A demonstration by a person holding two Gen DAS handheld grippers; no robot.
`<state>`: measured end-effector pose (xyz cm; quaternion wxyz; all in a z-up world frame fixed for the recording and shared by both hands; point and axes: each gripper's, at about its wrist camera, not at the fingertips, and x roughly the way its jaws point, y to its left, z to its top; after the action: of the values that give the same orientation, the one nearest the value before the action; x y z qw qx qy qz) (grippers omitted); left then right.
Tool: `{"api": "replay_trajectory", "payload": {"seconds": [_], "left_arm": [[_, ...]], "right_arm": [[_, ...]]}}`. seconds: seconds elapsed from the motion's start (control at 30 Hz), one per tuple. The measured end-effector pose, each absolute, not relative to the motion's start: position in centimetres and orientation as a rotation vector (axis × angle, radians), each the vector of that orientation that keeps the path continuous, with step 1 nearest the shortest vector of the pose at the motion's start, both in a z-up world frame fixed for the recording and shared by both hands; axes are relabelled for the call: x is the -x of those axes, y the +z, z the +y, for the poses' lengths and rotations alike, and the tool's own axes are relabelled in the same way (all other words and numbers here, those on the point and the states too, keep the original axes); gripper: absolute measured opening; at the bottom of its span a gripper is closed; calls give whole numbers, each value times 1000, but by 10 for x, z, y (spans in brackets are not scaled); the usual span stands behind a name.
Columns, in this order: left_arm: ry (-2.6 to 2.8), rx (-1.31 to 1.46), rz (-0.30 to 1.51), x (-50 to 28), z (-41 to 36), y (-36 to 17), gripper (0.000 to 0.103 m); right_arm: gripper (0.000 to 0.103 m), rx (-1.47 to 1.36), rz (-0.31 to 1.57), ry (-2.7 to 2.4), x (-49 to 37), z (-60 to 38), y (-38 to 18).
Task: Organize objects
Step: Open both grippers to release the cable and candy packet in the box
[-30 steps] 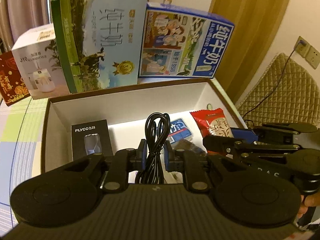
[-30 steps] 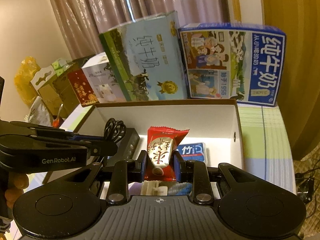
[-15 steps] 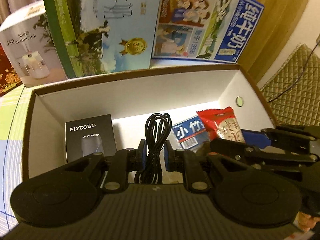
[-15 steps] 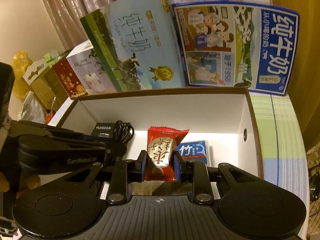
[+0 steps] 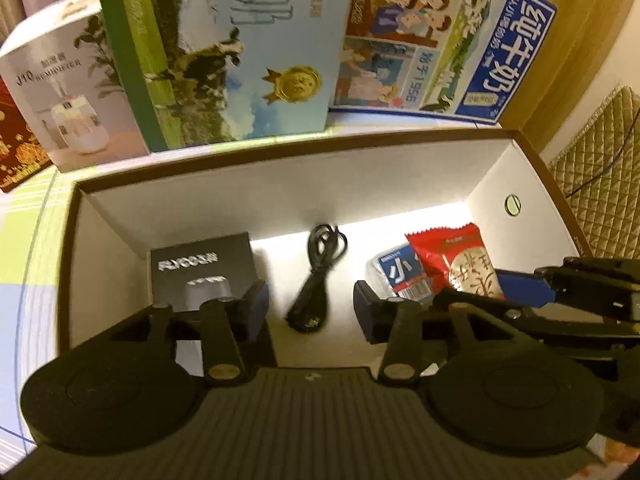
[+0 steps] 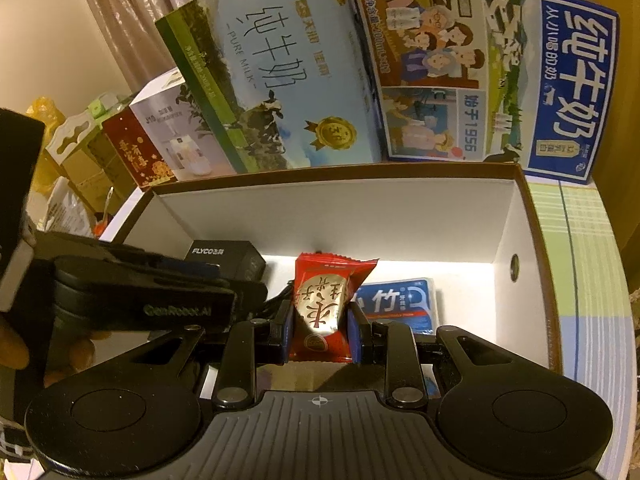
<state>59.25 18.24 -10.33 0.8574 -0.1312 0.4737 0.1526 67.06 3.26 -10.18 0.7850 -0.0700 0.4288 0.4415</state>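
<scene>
Now released: cable (image 5: 317,280), left tool (image 5: 310,312) apart.

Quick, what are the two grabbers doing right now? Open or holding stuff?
Left hand-held gripper: open, holding nothing; the black cable lies in the box below.
Right hand-held gripper: shut on the red snack packet.

Up top left, pinkish-brown curtains (image 6: 132,12) hang in folds beside a plain cream wall (image 6: 52,52), everything bathed in warm, dim yellow light. Far right in the left wrist view there's a wood-toned panel (image 5: 580,40), and below it a quilted tan cushion (image 5: 600,184) with a dark cord trailing over it. The table wears a checked cloth (image 6: 580,264) in pale green, blue and white.
</scene>
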Motion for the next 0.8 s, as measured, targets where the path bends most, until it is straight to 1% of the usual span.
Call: {"api": "replay_trajectory", "payload": {"seconds": [0.03,0.1,0.17,0.33,0.37,0.53,0.6,0.67,0.7,0.73,0.77,0.8], "left_arm": [[328,272,993,-591,184,-101,49],[339,268,990,-590,188,-97,58],[349,262,988,-586,190,-94,59],[378,267,977,-577,199,-87,65],[383,269,976,-576,200,-86,68],[406,275,965,-570,206,-82,70],[412,279,965,-568,208,-81,71],[417,283,963,-565,209,-80,72],[419,283,962,-565,209,-80,72],[420,288,962,-563,210,-79,74],[420,294,961,-561,211,-79,77],[421,298,959,-559,211,-78,80]], "right_arm": [[24,152,926,953,-670,34,-102],[24,155,927,959,-669,36,-102],[24,160,926,963,-669,39,-102],[25,172,930,976,-666,47,-104],[25,175,929,976,-666,49,-104],[25,186,897,971,-665,58,-105],[26,186,894,965,-666,61,-106],[43,183,884,954,-666,62,-107],[47,185,874,943,-666,62,-107],[55,189,865,935,-666,61,-108],[60,189,865,935,-666,59,-107],[62,187,869,940,-666,57,-107]]}}
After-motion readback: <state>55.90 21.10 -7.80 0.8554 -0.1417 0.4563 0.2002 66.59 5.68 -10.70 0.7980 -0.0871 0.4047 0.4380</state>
